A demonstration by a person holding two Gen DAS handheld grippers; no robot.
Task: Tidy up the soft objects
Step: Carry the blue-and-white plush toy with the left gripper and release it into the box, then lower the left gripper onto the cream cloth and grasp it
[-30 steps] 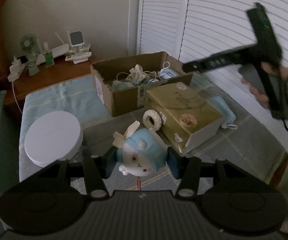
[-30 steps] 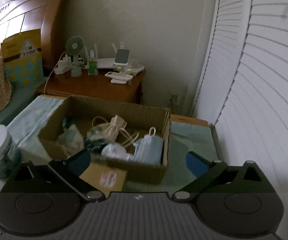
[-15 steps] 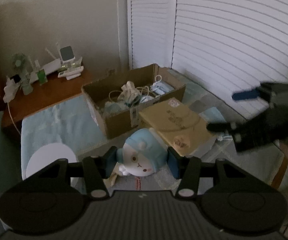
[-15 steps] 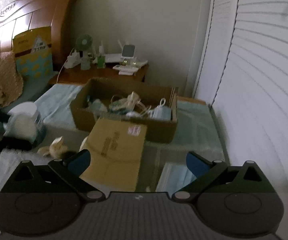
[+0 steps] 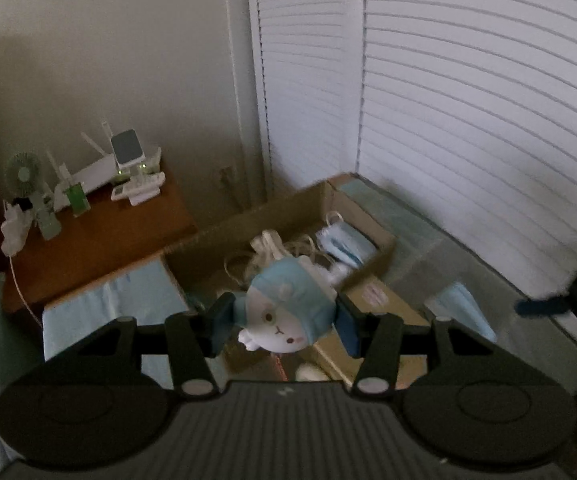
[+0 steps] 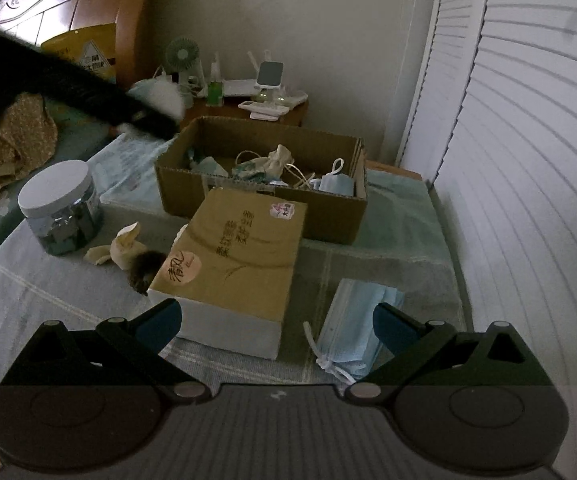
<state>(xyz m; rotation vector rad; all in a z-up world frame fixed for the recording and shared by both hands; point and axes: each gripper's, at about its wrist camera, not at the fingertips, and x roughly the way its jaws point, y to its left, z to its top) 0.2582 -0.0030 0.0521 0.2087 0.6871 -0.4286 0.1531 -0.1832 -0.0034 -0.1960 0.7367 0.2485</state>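
My left gripper [image 5: 284, 324] is shut on a blue-and-white plush toy [image 5: 284, 308] and holds it in the air, in line with the open cardboard box [image 5: 256, 212]. Inside the box lie face masks [image 5: 344, 244] and cream drawstring pouches. From the right wrist view the plush [image 6: 160, 98] is a blur up left of the box [image 6: 332, 220], on a dark arm. My right gripper [image 6: 276, 320] is open and empty, low over a stack of blue face masks [image 6: 360, 332] and a closed tan box [image 6: 240, 252].
A clear jar with a white lid [image 6: 60, 204] stands at the left on the grey-blue cover. A cream soft piece [image 6: 126, 246] and a dark fuzzy item [image 6: 144, 268] lie beside the tan box. A nightstand [image 5: 100, 236] with a fan stands behind; white shutters run along the right.
The left gripper has lifted the plush and carried it toward the open cardboard box. The right gripper drew back from the box to the masks and tan box, then held still.
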